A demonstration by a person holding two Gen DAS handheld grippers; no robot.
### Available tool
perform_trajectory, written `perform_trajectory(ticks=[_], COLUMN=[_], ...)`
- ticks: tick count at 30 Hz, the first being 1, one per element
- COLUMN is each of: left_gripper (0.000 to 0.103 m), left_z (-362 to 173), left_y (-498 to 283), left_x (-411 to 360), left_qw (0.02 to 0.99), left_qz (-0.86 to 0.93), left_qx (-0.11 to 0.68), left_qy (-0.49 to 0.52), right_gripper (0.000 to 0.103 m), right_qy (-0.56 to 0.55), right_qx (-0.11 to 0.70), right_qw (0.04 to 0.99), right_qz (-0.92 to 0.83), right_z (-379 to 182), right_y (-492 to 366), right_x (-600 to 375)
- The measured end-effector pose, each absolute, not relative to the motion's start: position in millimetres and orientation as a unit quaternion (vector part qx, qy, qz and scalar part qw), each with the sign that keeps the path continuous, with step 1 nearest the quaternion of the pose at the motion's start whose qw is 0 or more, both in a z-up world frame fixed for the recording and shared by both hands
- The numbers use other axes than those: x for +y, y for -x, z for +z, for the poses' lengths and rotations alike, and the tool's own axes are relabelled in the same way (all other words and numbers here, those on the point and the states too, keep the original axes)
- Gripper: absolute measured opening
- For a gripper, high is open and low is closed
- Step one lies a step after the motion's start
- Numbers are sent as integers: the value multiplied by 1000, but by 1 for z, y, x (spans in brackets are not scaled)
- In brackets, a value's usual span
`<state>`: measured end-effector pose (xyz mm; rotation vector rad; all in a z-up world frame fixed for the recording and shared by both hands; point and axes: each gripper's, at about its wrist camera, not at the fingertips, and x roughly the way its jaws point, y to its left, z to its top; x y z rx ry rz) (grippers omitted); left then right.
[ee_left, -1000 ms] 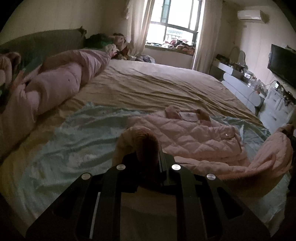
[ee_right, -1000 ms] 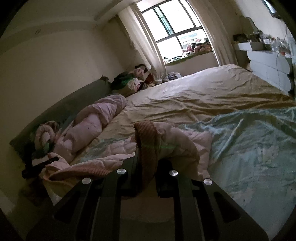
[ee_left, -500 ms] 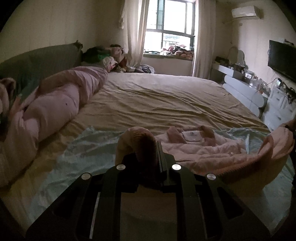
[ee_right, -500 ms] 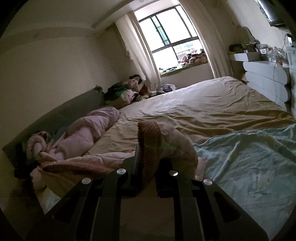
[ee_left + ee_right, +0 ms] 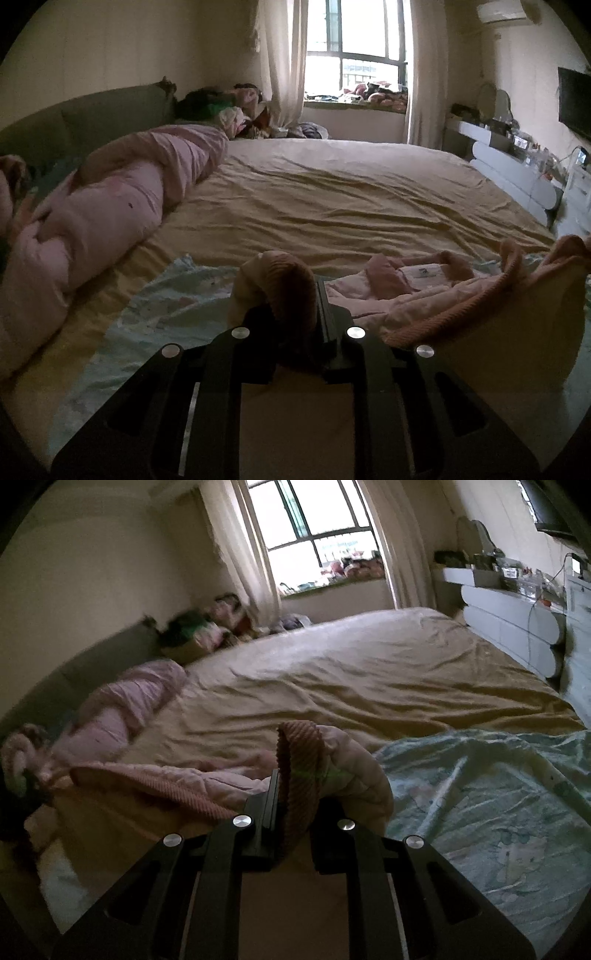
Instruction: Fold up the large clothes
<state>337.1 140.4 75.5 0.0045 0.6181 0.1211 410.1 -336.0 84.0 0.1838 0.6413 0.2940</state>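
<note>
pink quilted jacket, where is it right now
The pink quilted jacket lies low in both wrist views on the pale blue sheet, its ribbed hem pinched by both grippers.

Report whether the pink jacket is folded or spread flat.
Part-folded: the pink jacket has its ribbed hem lifted over its body, pinched by the left gripper and right gripper.

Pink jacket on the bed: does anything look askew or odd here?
Nothing stands out. Both tongs, left tongs and right tongs, are shut on the pink jacket by its ribbed hem, and its collar end lies on the aqua sheet.
</note>
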Motion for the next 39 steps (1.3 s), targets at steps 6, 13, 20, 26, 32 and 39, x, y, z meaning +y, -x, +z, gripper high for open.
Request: perform_trajectory(ticks=[6,13,20,26,32,39], left_gripper=[12,25,81,82,85,86], left_z=[51,25,33,12,-40,-63], left_y=[-369,-375,-347,-335,-325,-315], left_x=[143,144,157,171,205,213], left_qw=[943,943,953,946,917,908], left_qz=[64,46,53,78,38,-19], left_qx=[326,330,293,310,368,374], left_qy=[-14,8,47,59,151,185], right_gripper=[12,12,12,14,36,98], right_qy=[-79,-92,-97,-108,-175,-179], right_qx=[353,395,408,405,401,367], right_qw=[925,910,904,904,889,902], right_qz=[115,89,78,78,134,142], right_z=[50,12,0,-1,11,31], right_y=[-447,-478,-492,-496,-487,-447], right_x=[-323,-317,-311,-311,-332,-347])
